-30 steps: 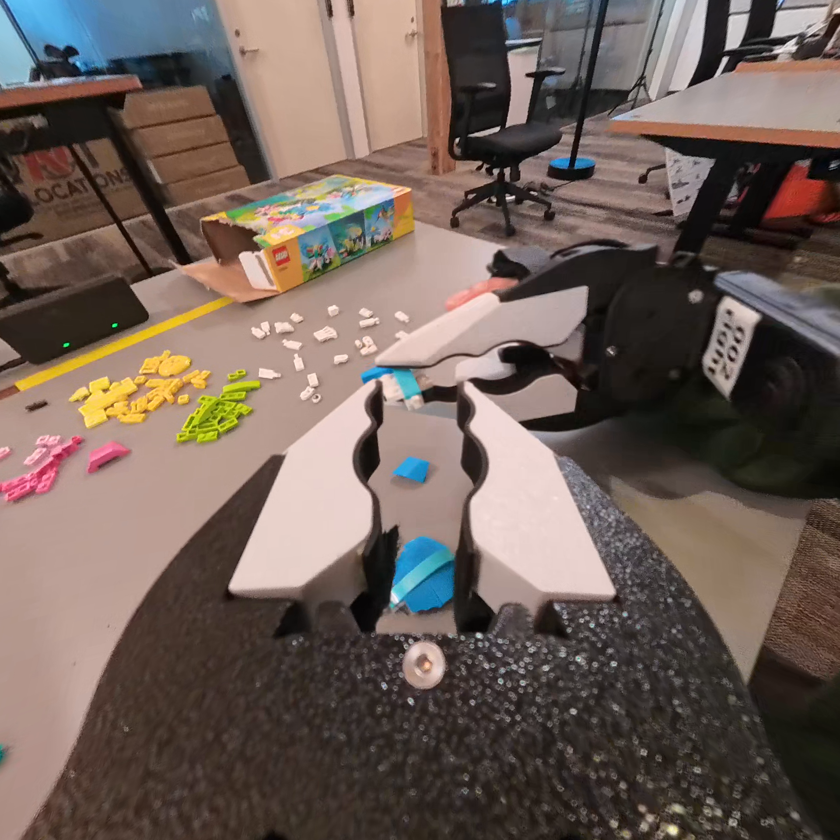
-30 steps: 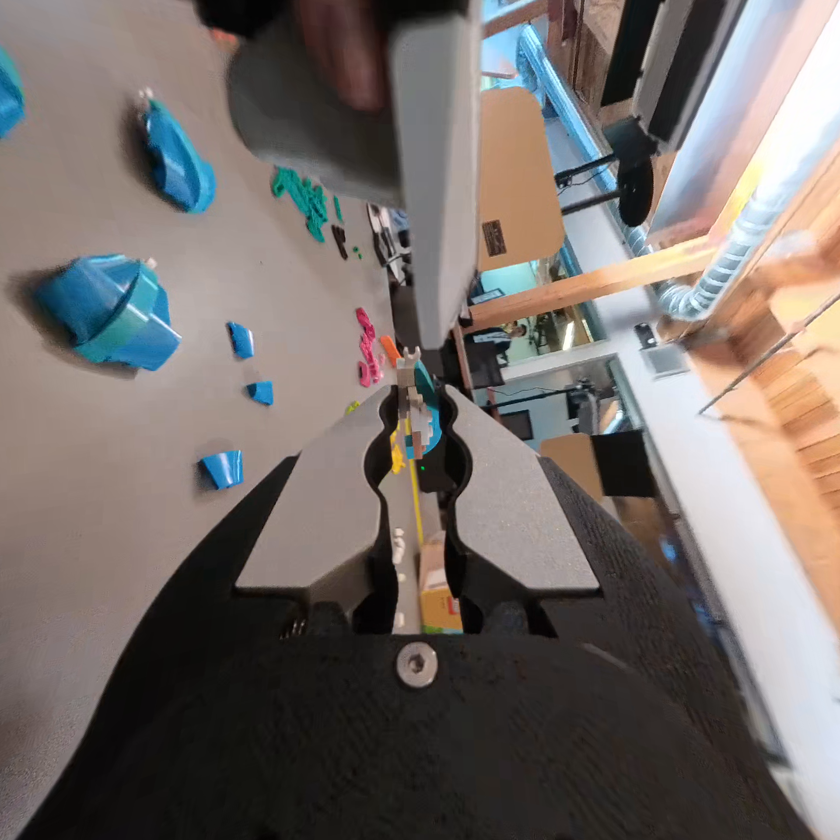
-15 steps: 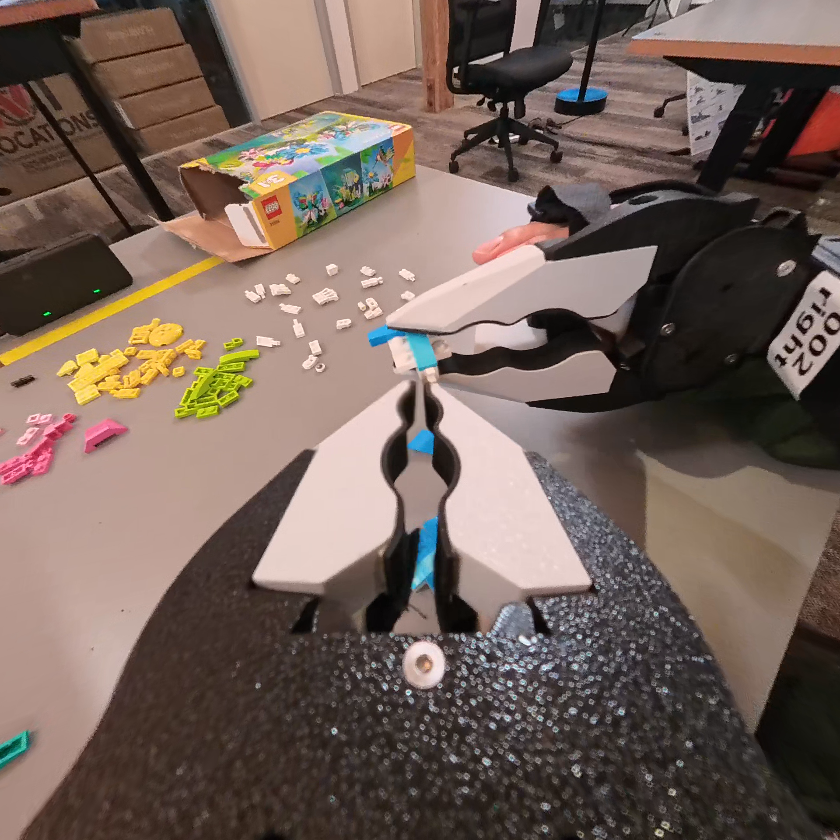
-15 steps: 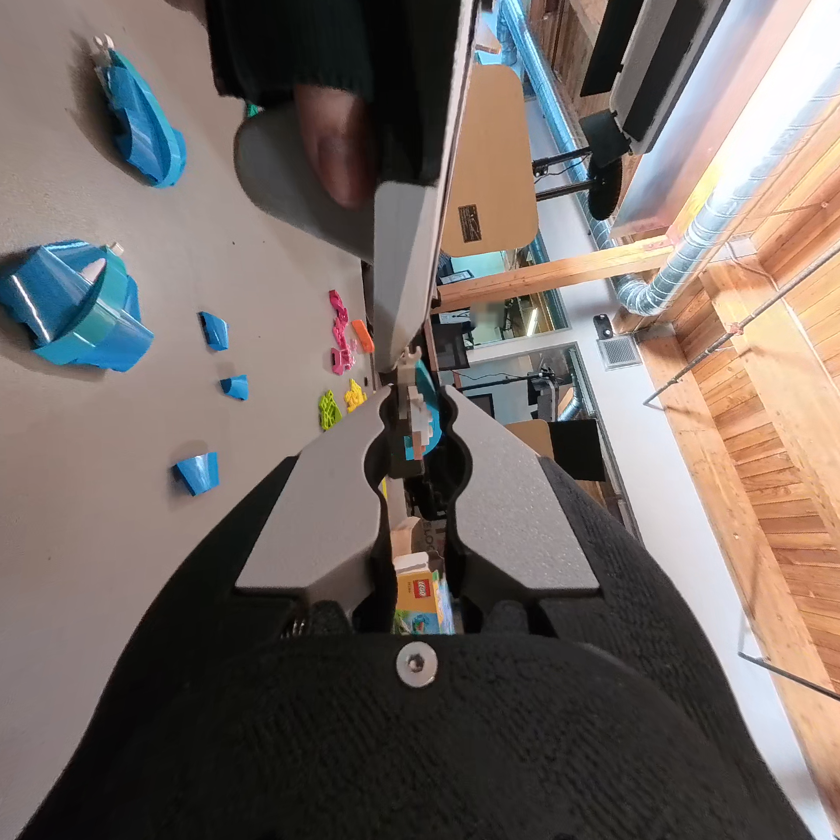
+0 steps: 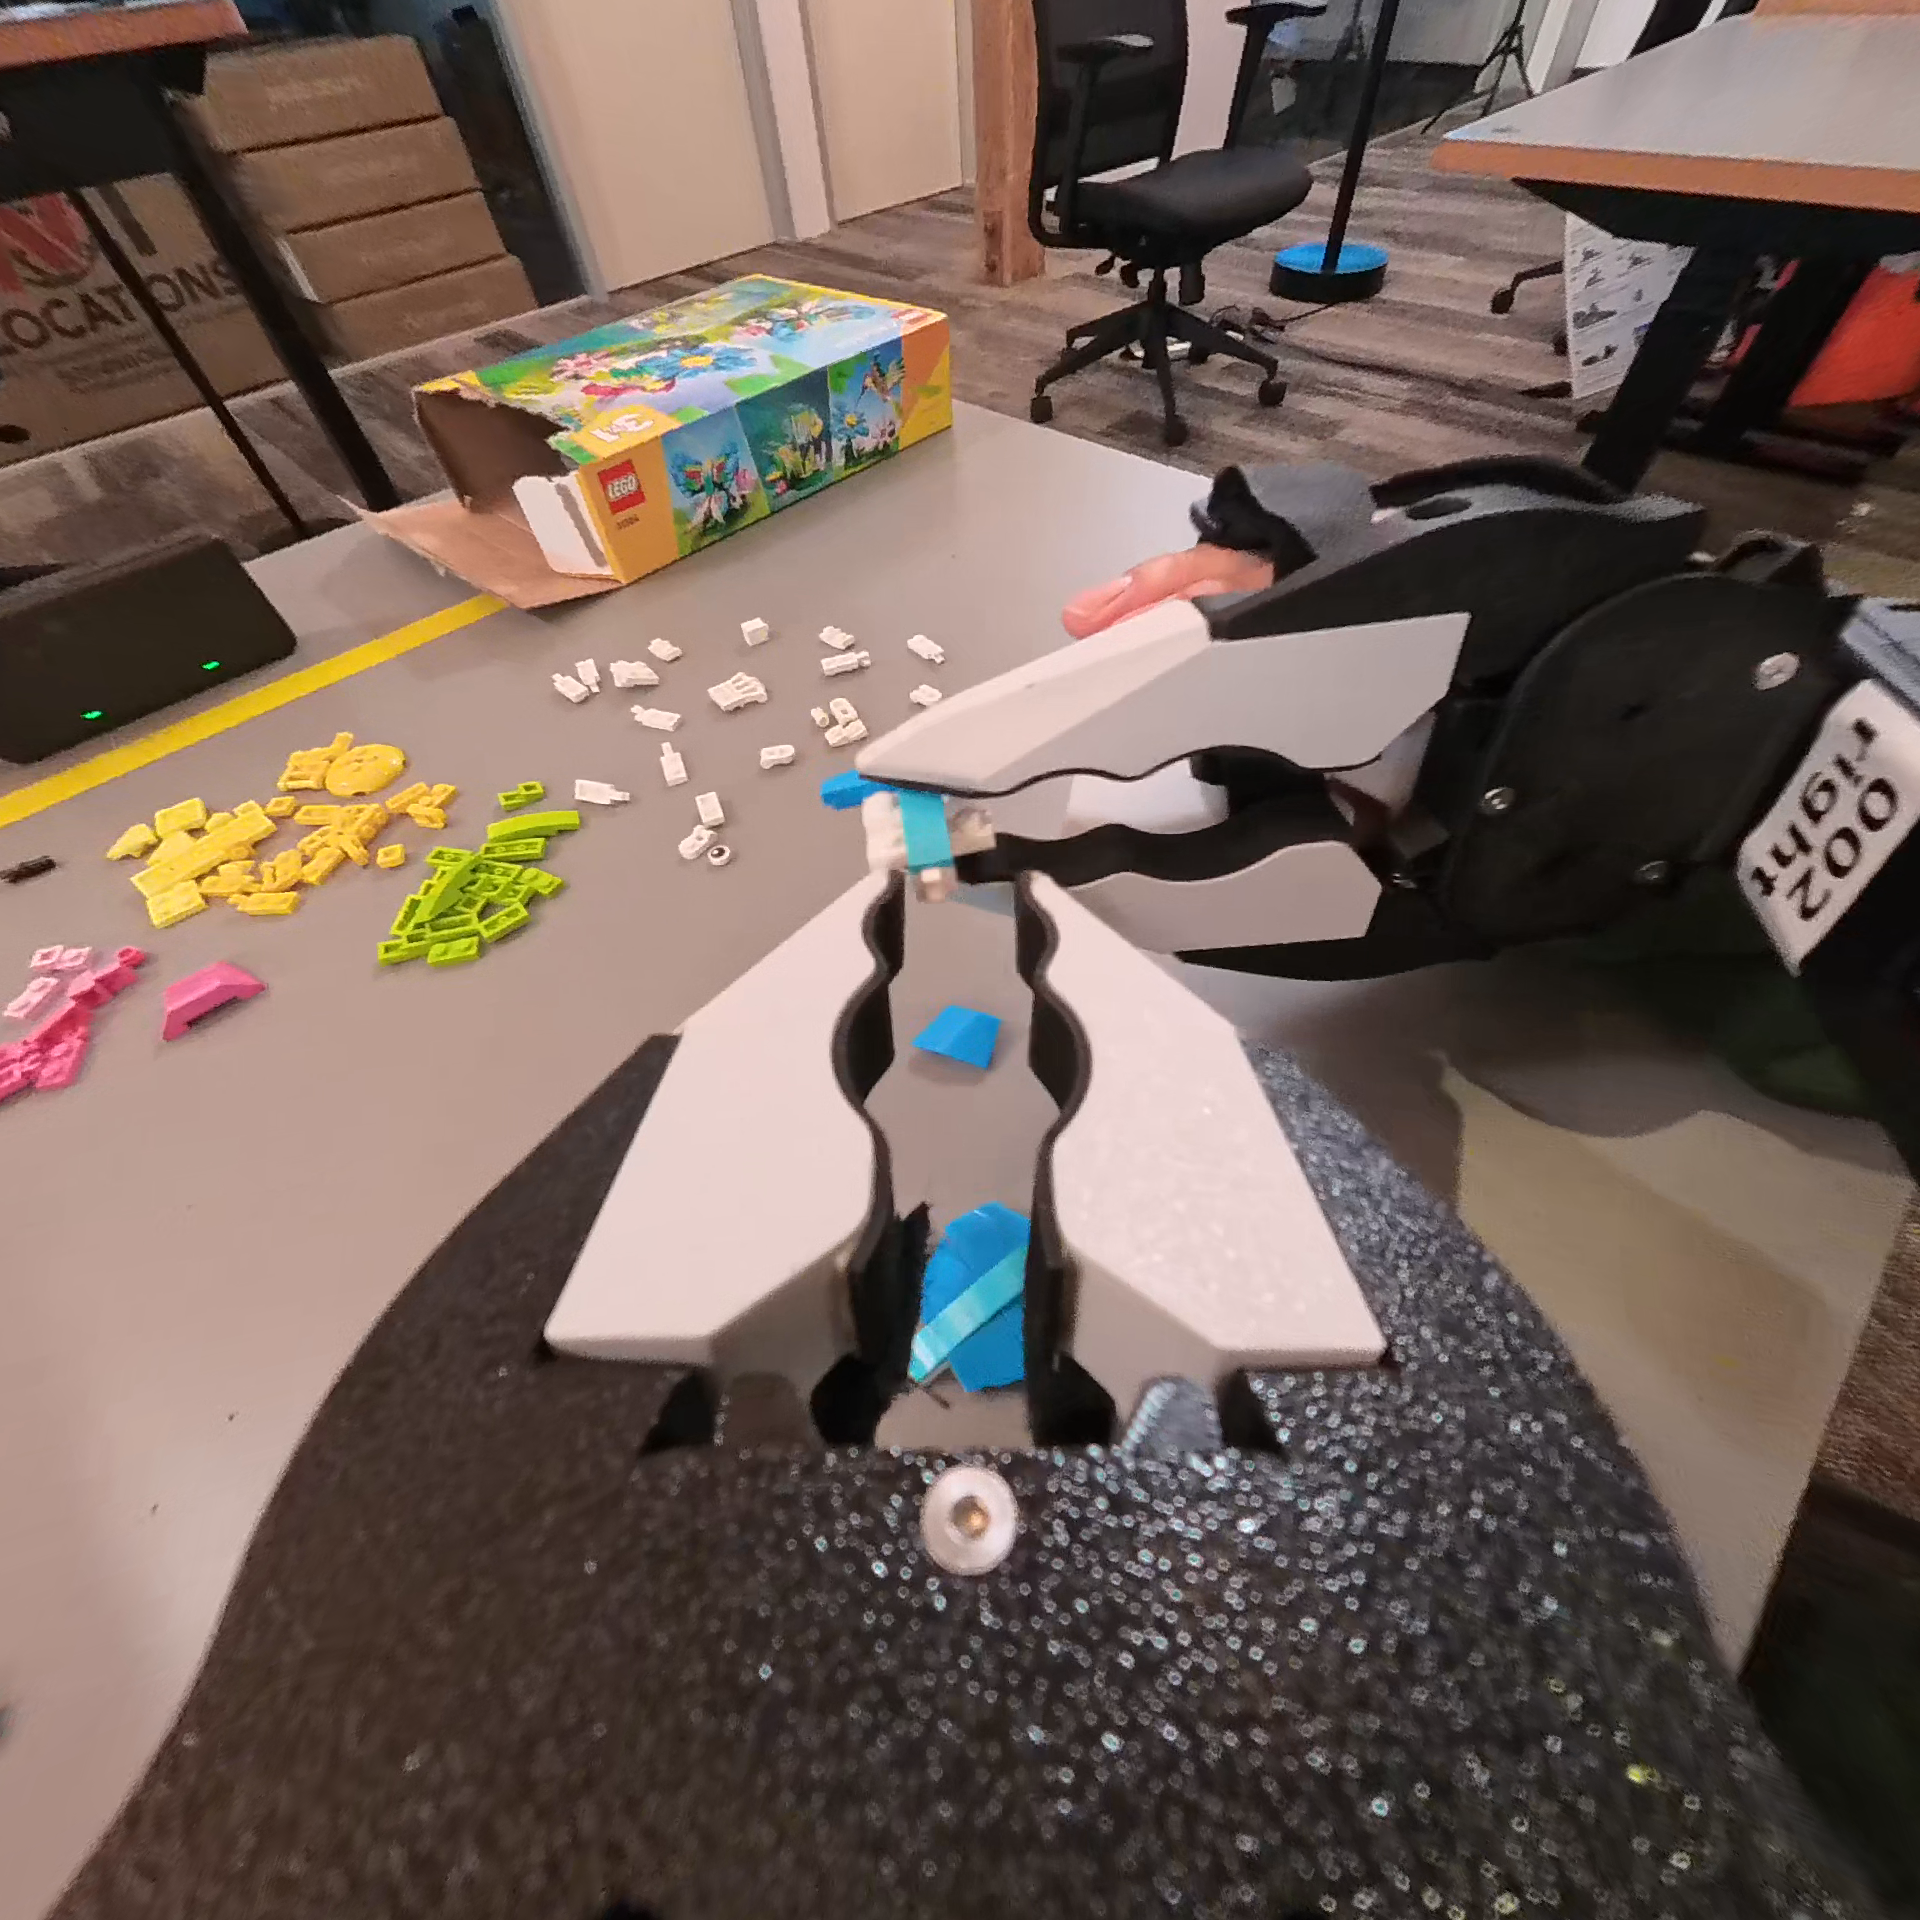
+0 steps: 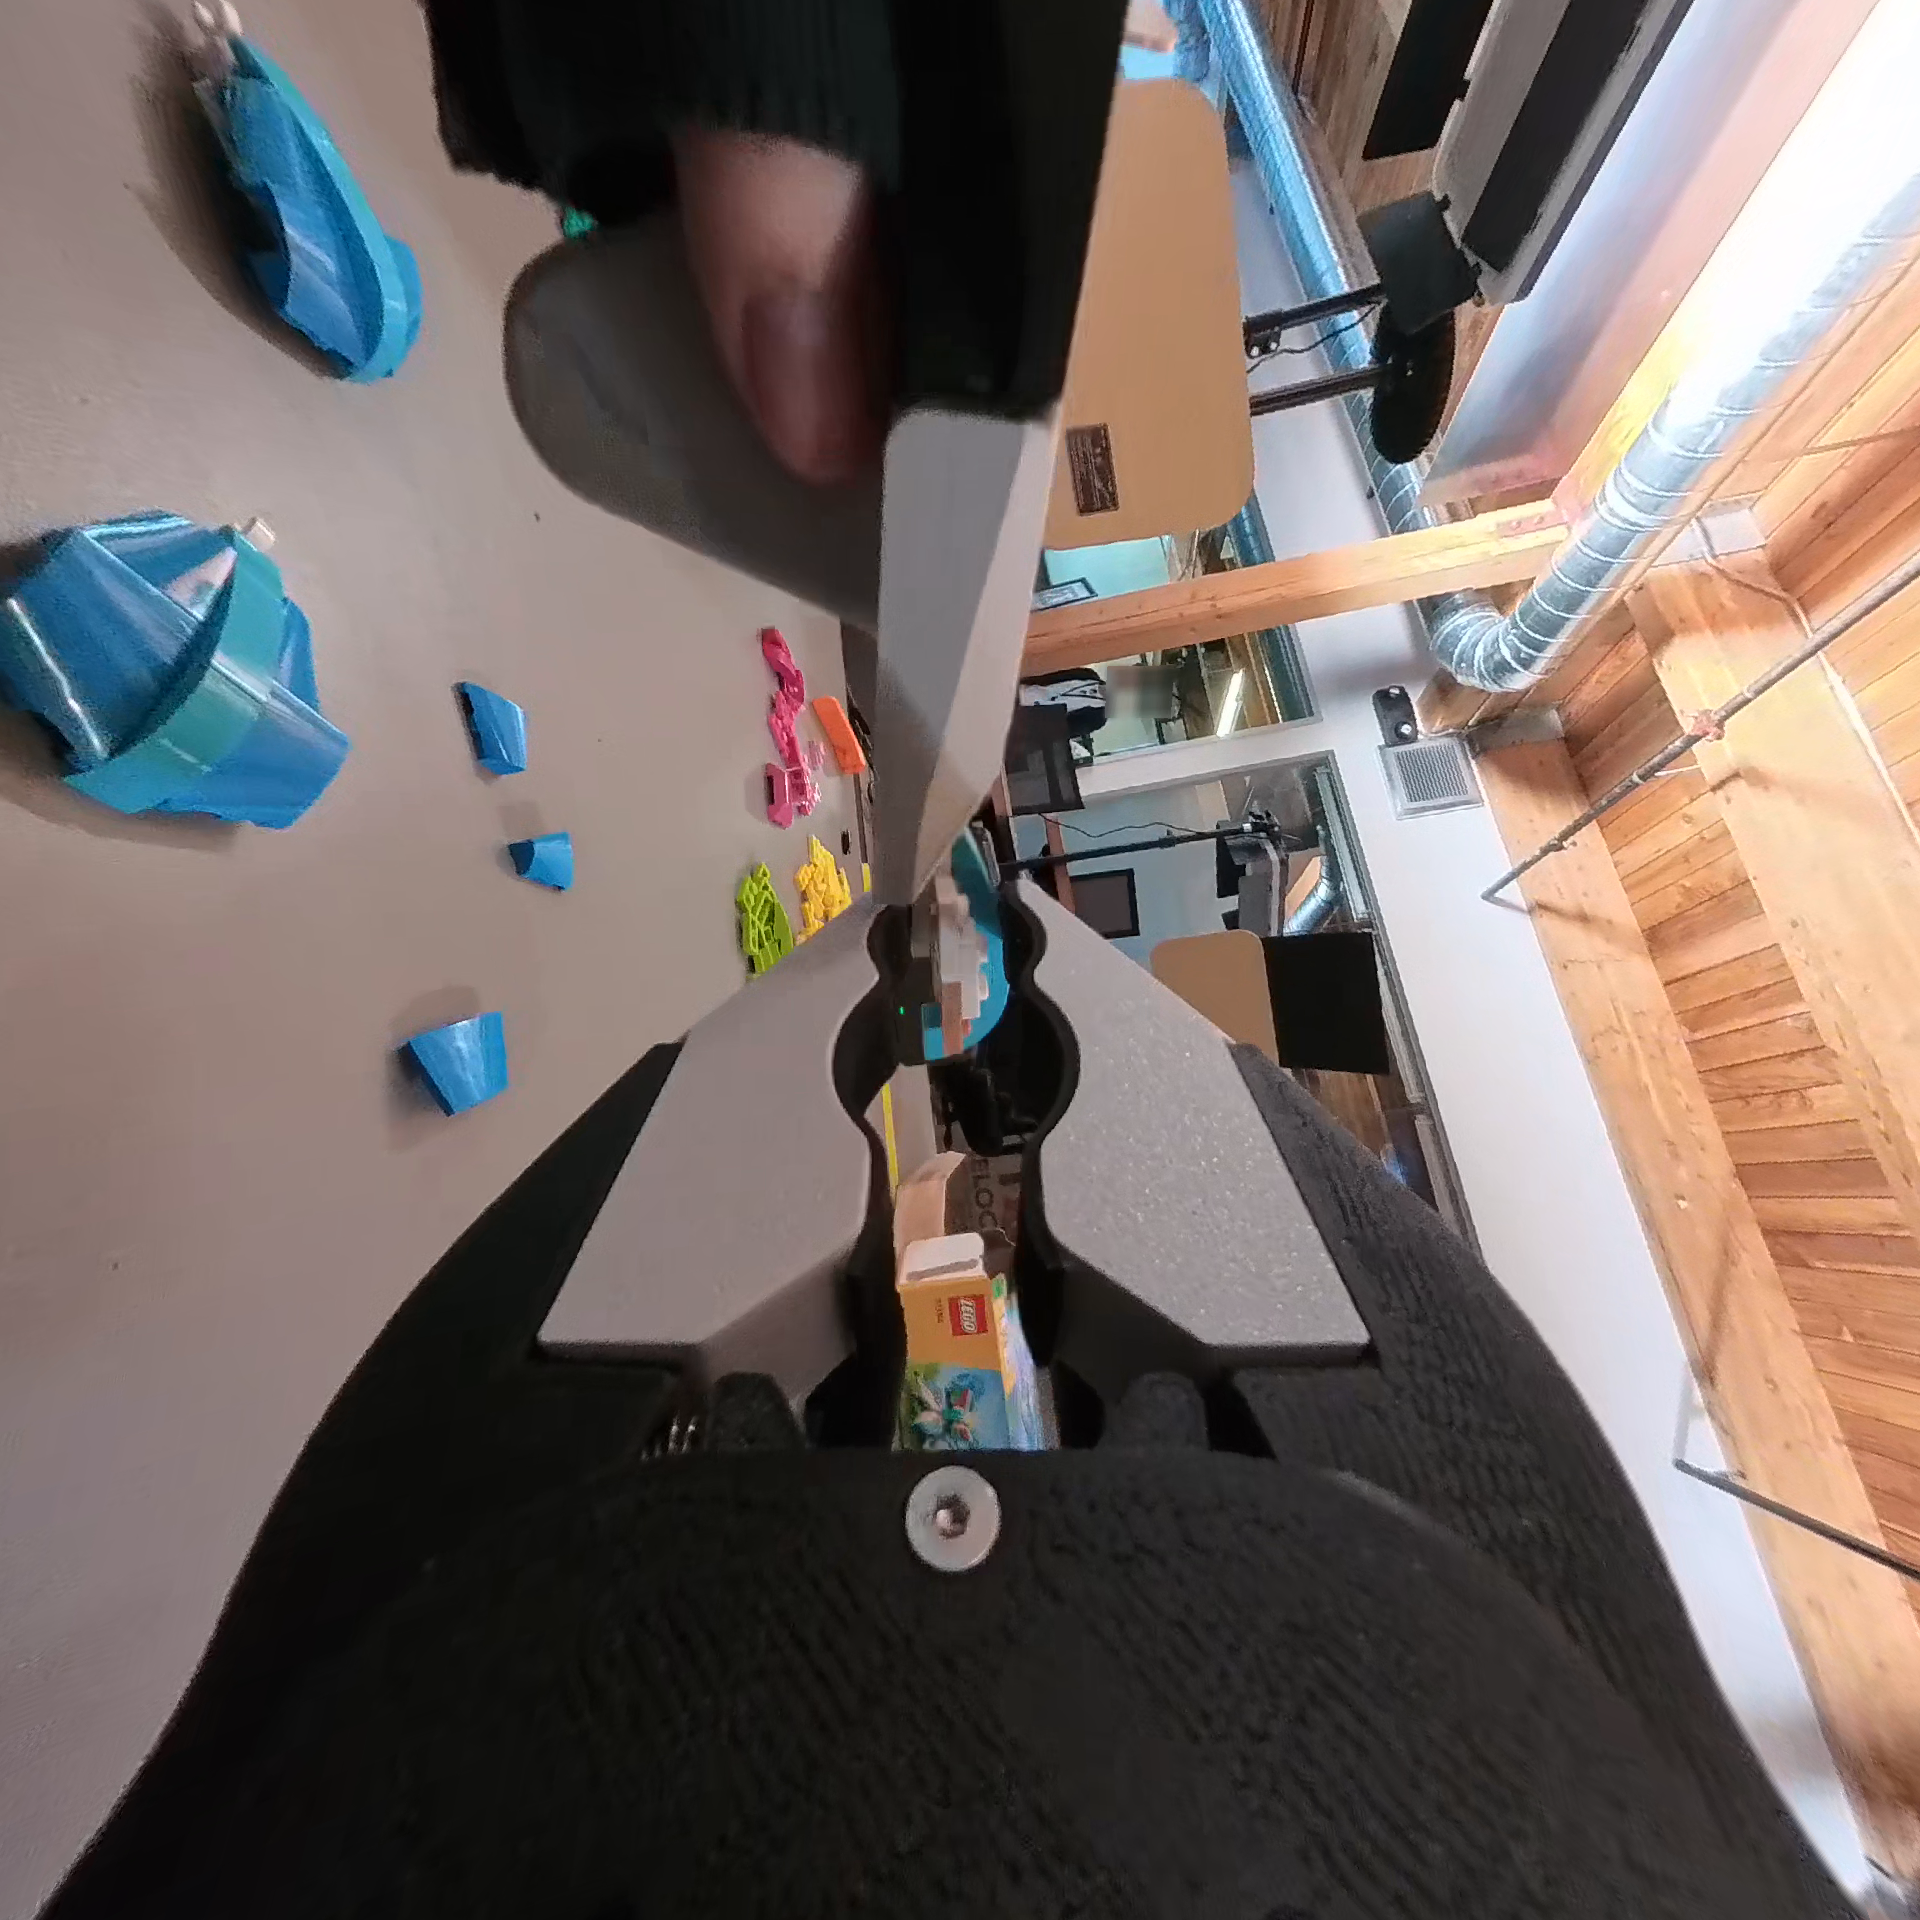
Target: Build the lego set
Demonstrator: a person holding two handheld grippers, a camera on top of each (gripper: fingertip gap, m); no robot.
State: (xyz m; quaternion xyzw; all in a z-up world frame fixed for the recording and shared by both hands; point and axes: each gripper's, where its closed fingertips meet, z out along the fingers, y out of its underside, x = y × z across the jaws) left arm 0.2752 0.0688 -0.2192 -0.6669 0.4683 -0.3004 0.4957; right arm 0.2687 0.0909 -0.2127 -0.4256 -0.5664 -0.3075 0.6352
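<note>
My right gripper (image 6: 954, 906) is shut on a small blue and white lego assembly (image 6: 966, 961) and holds it sideways above the grey table (image 5: 312, 1195). It reaches in from the right in the left wrist view (image 5: 914, 821), where the assembly (image 5: 920, 836) sits at its tips. My left gripper (image 5: 956, 888) is open and empty, its tips just under the assembly. One of its fingers (image 6: 940, 675) comes down from above in the right wrist view. A loose blue slope piece (image 5: 956, 1037) and a larger blue assembly (image 5: 971, 1309) lie on the table below my left fingers.
Sorted piles lie to the left: white pieces (image 5: 738, 691), lime (image 5: 468, 883), yellow (image 5: 260, 831), pink (image 5: 62, 1018). The opened lego box (image 5: 707, 416) stands at the back, beside a black device (image 5: 125, 644). Two blue assemblies (image 6: 177, 686) and small blue slopes (image 6: 494, 727) lie nearby. The tips of both grippers are at nearly the same place. From either gripper's tips it is about 9 cm to the loose blue slope piece (image 5: 956, 1037). The right camera catches it too, in the right wrist view (image 6: 488, 1048).
My left gripper was open a second ago, closed at the assembly's lower tip half a second ago, and has opened again. The right gripper has kept its hold on the assembly.
</note>
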